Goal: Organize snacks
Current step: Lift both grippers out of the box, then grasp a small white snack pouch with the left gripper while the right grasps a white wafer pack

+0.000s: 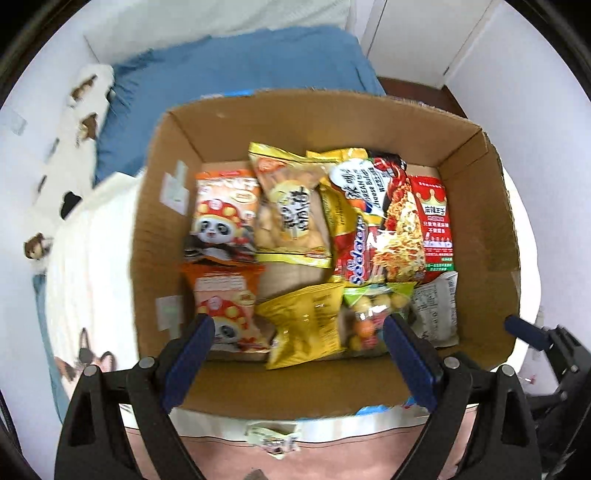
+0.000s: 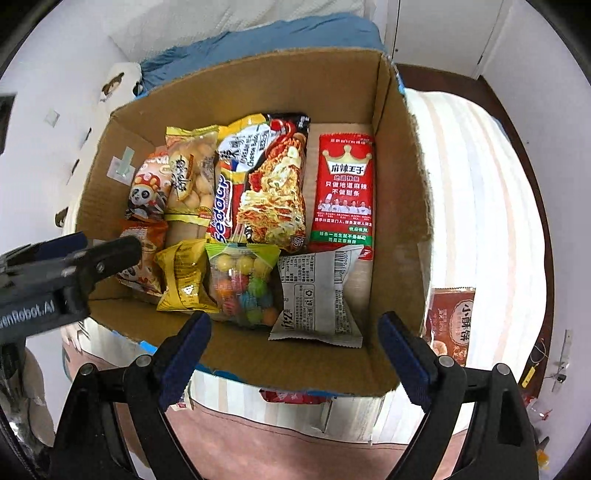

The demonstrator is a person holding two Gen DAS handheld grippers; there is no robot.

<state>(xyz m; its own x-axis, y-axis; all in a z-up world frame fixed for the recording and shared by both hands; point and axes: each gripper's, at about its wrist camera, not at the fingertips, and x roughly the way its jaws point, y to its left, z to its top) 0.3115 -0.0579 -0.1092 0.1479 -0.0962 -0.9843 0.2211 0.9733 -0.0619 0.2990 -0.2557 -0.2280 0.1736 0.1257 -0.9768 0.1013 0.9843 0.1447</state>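
Observation:
A cardboard box point(image 1: 325, 122) point(image 2: 402, 229) on the bed holds several snack packs in rows: two orange panda packs point(image 1: 221, 218), a yellow biscuit bag point(image 1: 291, 210), noodle packs point(image 2: 273, 184), a red spicy-strip pack point(image 2: 345, 188), a yellow packet point(image 2: 183, 275), a bag of coloured balls point(image 2: 243, 284) and a grey-white packet point(image 2: 317, 295). My left gripper point(image 1: 299, 339) is open and empty above the box's near wall. My right gripper point(image 2: 295, 339) is open and empty over the box's near right part. A brown pastry pack point(image 2: 452, 317) lies outside the box, on the right.
The bed has a striped cover point(image 2: 480, 206), a blue pillow point(image 1: 236, 85) behind the box and a cat-print cloth point(image 1: 81, 122) at the left. White walls and cabinet doors point(image 2: 443, 33) stand behind. The left gripper's body point(image 2: 55, 273) reaches in at the box's left wall.

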